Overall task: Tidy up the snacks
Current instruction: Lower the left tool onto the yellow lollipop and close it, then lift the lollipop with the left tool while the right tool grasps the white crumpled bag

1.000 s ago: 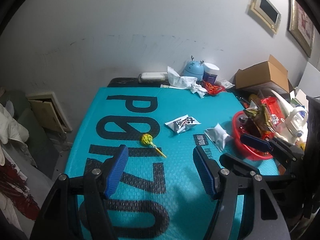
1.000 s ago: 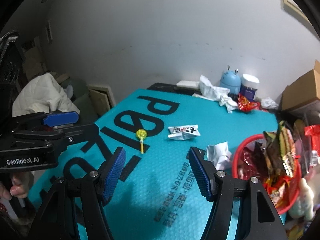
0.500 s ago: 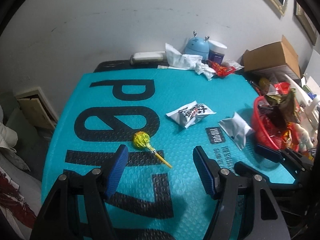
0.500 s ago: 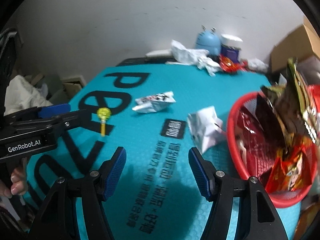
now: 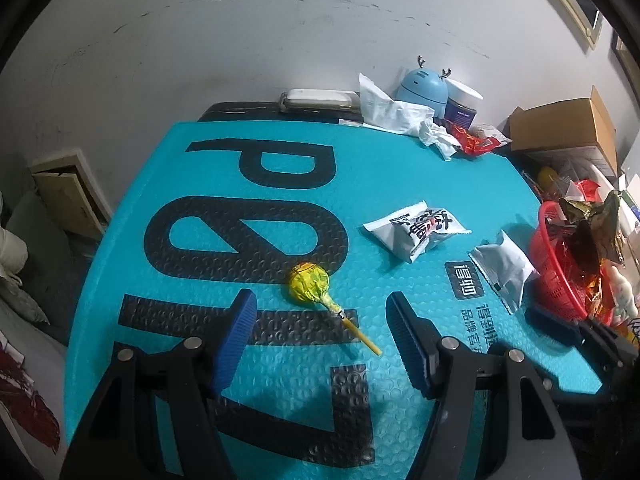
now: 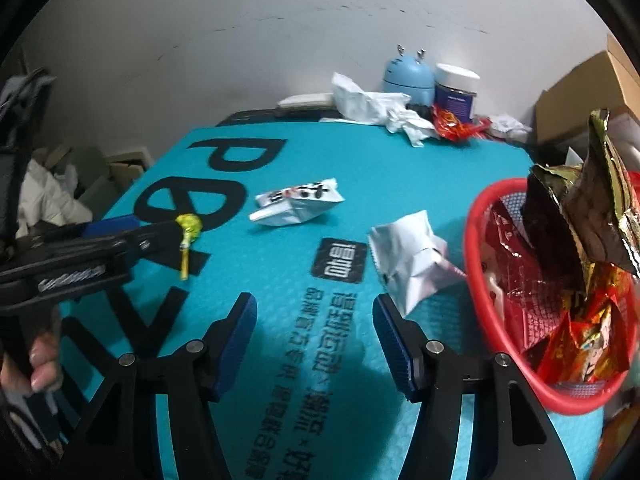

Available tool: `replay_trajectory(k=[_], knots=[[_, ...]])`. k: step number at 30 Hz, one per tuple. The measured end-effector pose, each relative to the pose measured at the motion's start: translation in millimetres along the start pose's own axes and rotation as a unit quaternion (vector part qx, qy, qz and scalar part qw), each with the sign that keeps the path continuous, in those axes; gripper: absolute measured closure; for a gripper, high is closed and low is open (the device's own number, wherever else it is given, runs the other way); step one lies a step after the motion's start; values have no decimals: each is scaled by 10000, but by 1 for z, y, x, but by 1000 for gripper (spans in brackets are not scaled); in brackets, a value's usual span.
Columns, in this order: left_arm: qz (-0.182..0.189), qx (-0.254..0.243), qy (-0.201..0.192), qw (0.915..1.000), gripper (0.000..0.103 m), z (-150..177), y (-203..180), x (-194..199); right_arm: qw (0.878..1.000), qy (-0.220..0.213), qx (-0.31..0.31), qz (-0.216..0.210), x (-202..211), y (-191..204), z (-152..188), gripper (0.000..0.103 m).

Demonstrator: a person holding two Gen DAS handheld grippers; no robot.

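Note:
A yellow-wrapped lollipop lies on the teal mat, its head just ahead of and between the fingertips of my left gripper, which stands open and apart from it. A white packet with black writing and a silver packet lie further right. The silver packet sits just beyond the right fingertip of my right gripper. Its jaws are closing with only mat between them. A red basket full of snack bags stands at the right. The lollipop shows beside the left gripper.
Along the mat's far edge stand a blue antlered gadget, a white-lidded jar, crumpled tissue and a red wrapper. A cardboard box sits far right. A person's hand holds the left gripper's handle.
Both grippers have come down and closer to the mat. The left one has neared the lollipop, the right one the silver packet and basket. The right jaws have narrowed slightly.

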State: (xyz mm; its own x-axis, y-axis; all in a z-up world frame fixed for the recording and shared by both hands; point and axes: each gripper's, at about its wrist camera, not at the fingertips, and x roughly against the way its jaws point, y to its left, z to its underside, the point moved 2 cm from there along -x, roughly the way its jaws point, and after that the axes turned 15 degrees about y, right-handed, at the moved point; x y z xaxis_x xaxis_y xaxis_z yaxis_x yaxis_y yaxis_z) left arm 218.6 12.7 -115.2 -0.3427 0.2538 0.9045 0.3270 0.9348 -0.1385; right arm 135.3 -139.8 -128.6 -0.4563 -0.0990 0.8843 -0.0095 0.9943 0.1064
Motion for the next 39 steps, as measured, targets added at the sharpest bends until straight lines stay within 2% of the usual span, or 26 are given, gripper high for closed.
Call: replay_trajectory(k=[5, 8, 12, 14, 16, 18, 21, 22, 24, 26, 29, 31, 33, 34, 39], knots=[[-16, -51, -87, 9999, 37, -1, -2, -2, 9995, 147, -244, 108, -11, -9, 5, 42], [-13, -34, -10, 10000, 42, -3, -1, -7, 9981, 97, -528, 301, -13, -21, 4, 42], [22, 71, 130, 9999, 42, -7, 2, -16, 9957, 80, -864, 315, -18, -34, -2, 42], [34, 131, 143, 9998, 49, -10, 6, -20, 9947, 77, -971, 338, -21, -38, -6, 42], [-2, 141, 169, 9998, 49, -12, 8, -24, 9935, 9, -1097, 296, -23, -42, -10, 42], [38, 173, 225, 9996, 59, -14, 11, -28, 9930, 19, -1151, 275, -26, -44, -17, 42], [197, 197, 390, 9989, 62, -17, 13, -39, 9926, -83, -1189, 214, -28, -46, -27, 42], [195, 195, 337, 9991, 63, -17, 13, -40, 9927, -96, -1192, 143, -30, -46, -30, 41], [177, 160, 301, 9993, 72, -17, 13, -40, 9925, -45, -1218, 58, -37, -48, -35, 41], [187, 147, 283, 9993, 77, -18, 14, -41, 9916, -94, -1291, 19, -40, -50, -35, 41], [200, 131, 208, 9995, 77, -17, 14, -41, 9894, -207, -1436, 79, -40, -54, -35, 50], [165, 105, 185, 9996, 77, -17, 13, -41, 9874, -202, -1565, 97, -40, -59, -35, 76], [163, 88, 171, 9997, 77, -16, 12, -41, 9855, -209, -1683, 72, -40, -64, -35, 93], [172, 87, 166, 9997, 77, -16, 11, -41, 9848, -227, -1721, 66, -40, -66, -34, 99], [247, 19, 196, 9995, 78, -10, 6, -38, 9866, -326, -1599, 67, -33, -63, -31, 100]])
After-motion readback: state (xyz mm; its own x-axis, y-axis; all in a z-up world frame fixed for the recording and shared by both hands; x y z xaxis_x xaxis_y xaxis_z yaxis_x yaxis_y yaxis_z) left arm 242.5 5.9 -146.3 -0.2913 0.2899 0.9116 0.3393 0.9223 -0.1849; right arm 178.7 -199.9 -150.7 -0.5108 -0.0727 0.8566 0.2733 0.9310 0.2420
